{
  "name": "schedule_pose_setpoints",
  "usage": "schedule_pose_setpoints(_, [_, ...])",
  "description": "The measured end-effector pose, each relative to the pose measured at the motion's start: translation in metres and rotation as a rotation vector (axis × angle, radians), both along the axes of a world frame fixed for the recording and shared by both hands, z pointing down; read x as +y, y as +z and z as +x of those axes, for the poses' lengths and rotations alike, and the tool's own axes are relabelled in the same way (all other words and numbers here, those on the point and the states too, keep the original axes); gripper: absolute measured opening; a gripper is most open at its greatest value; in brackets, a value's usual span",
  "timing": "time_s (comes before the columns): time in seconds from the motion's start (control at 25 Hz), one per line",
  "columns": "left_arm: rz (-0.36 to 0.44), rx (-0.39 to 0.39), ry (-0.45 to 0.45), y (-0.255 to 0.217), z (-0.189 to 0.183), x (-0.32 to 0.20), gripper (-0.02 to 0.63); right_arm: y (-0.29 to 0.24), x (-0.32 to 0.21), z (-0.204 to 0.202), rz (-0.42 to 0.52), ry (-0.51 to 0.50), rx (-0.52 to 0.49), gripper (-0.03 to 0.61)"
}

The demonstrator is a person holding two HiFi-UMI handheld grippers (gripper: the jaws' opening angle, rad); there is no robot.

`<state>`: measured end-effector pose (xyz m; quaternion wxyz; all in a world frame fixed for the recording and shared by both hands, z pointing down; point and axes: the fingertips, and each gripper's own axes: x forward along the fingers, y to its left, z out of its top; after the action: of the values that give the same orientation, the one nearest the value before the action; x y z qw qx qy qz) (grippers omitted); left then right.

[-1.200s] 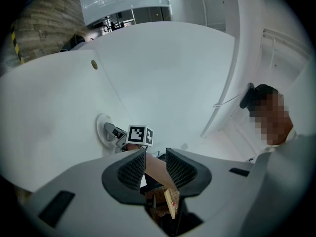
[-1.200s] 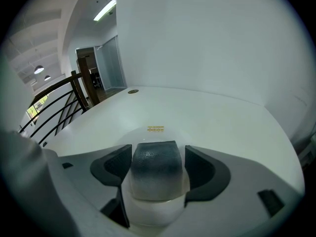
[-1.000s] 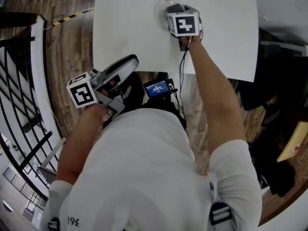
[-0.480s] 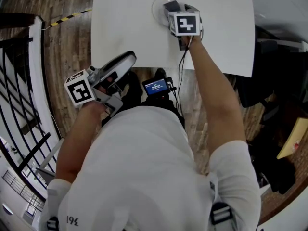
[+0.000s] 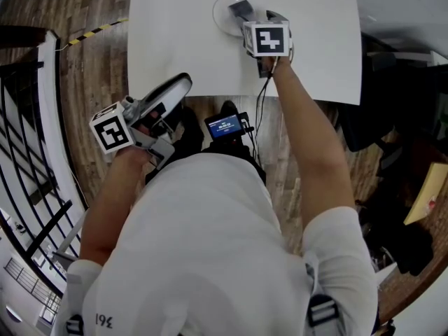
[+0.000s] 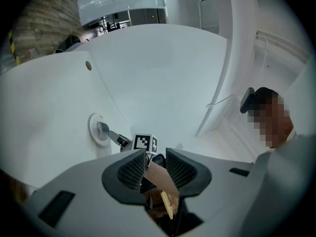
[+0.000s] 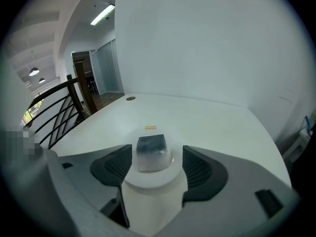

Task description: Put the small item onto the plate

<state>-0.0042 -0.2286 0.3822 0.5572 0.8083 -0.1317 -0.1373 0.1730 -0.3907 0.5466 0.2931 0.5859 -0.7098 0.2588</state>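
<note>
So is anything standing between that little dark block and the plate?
Nothing visible: the small item already sits on the plate, with the right hand-held gripper holding its jaws apart on either side of it.

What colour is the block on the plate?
The block is dark grey on top, pale below; right gripper view shows it best.

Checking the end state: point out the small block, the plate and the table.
small block (image 7: 151, 143): right gripper view, its dark top face.
plate (image 7: 144, 179): right gripper view, bare near rim.
table (image 5: 168, 40): head view, bare white top.
</note>
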Motion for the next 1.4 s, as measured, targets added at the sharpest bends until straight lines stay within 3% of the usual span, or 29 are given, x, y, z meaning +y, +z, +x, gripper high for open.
schedule_pose_setpoints(0.64, [-0.003,0.060,-0.023,-0.012,-0.008,0.006,0.112,-0.033,0.036,-0.001,0.062,0.014,-0.114,0.319])
schedule_pose_setpoints(0.92, [0.030,0.103,-0.028,-0.034,-0.020,0.022,0.112,-0.064,0.061,-0.014,0.104,0.018,-0.164,0.253])
schedule_pose_setpoints(1.4, [0.090,0.173,-0.034,-0.068,-0.034,0.029,0.112,-0.127,0.095,-0.042,0.195,-0.001,-0.225,0.057])
